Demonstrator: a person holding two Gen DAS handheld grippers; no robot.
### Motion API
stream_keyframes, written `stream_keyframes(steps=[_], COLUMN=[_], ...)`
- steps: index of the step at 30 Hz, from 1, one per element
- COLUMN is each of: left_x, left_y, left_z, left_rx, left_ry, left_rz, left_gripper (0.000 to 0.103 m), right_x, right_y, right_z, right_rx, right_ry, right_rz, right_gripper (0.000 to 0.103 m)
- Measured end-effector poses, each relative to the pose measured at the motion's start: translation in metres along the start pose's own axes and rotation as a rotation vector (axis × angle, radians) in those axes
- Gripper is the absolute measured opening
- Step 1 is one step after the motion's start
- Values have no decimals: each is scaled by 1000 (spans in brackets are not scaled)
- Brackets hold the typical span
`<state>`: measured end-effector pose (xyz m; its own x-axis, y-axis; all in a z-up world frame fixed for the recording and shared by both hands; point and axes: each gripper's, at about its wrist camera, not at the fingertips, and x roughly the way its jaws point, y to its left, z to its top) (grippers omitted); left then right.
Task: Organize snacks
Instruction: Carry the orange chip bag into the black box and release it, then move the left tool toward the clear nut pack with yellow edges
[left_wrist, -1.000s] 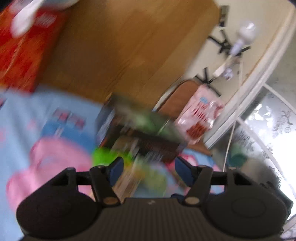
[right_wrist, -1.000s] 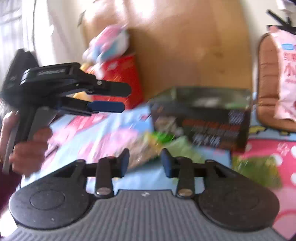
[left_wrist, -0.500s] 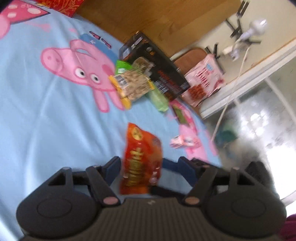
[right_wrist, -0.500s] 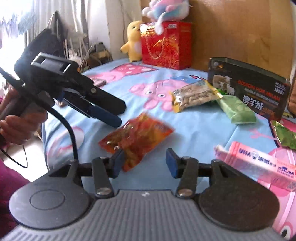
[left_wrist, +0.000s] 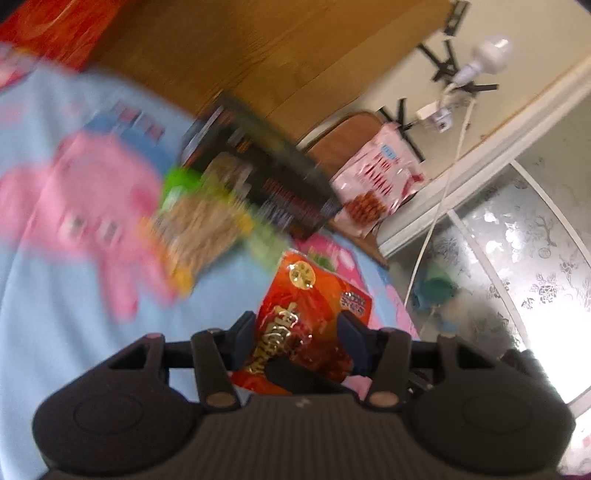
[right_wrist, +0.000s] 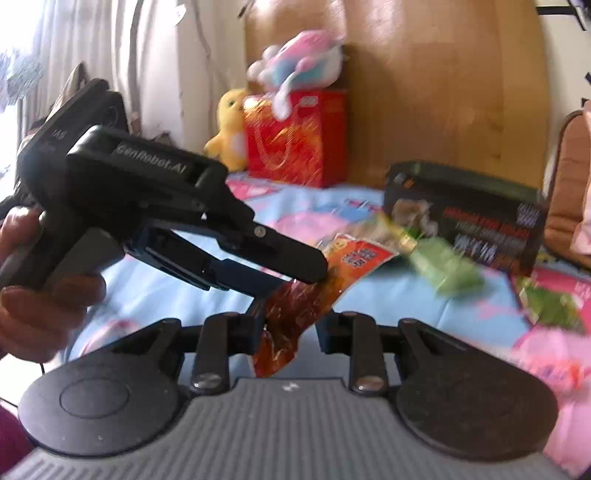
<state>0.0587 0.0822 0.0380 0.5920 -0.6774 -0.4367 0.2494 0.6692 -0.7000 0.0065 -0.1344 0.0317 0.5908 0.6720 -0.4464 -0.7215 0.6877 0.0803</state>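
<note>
Orange foil catches the light first: the red-orange packet (left_wrist: 308, 325) hangs in the air above the bed (left_wrist: 55, 332), pinched by the left tongs (left_wrist: 301, 338), which are clamped on its lower half so the printed end sticks out ahead of them. From the right-hand camera the same packet (right_wrist: 314, 295) shows as a long strip, its long axis slanting from low and near up toward the dark box (right_wrist: 465, 221) by the headboard, printed end leading. I'd judge it is gripped across the width like that to keep it from folding while it is carried. The right tongs (right_wrist: 290, 328) stand apart and grip nothing; the packet's clear tail dangles just in front of the gap between them, and whether it touches them I cannot tell. They seem placed there to steady or take over the packet. Ahead, a tan nut bag (left_wrist: 199, 229) and a green packet (right_wrist: 447, 269) lie bunched against the box, so I take that spot for the gathering place. More green wrappers (right_wrist: 550, 302) sit apart on the sheet to the right, not yet sorted.
</note>
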Motion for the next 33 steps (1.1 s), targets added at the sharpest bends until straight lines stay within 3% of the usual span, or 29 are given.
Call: stream_keyframes(steps=[8,11,14,16,17,19,22,25,27,30,32,33], left_x=[65,90,104,104,101,87,58,31,18,13,15,17], left_y=[-25,-23,-12,-6,-3,-1,-2,4,13,30,39,43], left_z=[120,146,155,156,155,149,133,109,90,63,47,39], left_rx=[132,147,146,128,115,105,124,125,88,3,-48,-78], left_ry=[-100,-127,-156,-170,-177,-193,-236,-260,-257,-219,-178,-156], left_rz=[66,136,207,234,235,211,193,196,210,227,252,263], left_gripper=[59,61,70,73,73,74,81,81,81,80,78,75], right_x=[37,67,94,112,122,129,109,76,59,58,69,76], right_y=[-83,-119,-144,-150,-152,-153,-145,-136,-127,-114,-104,-101], right_z=[88,112,123,125,126,125,122,112,99,80,71,68], right_rx=[66,125,180,189,196,208,162,144,185,231,223,227], right_ry=[-81,-60,-25,-1,30,60,14,-42,-54,10,52,76], right_rz=[-80,-86,-92,-127,-138,-136,-160,-190,-146,-38,-59,-74], right_gripper=[31,31,32,36,43,48,50,50,50,49,49,44])
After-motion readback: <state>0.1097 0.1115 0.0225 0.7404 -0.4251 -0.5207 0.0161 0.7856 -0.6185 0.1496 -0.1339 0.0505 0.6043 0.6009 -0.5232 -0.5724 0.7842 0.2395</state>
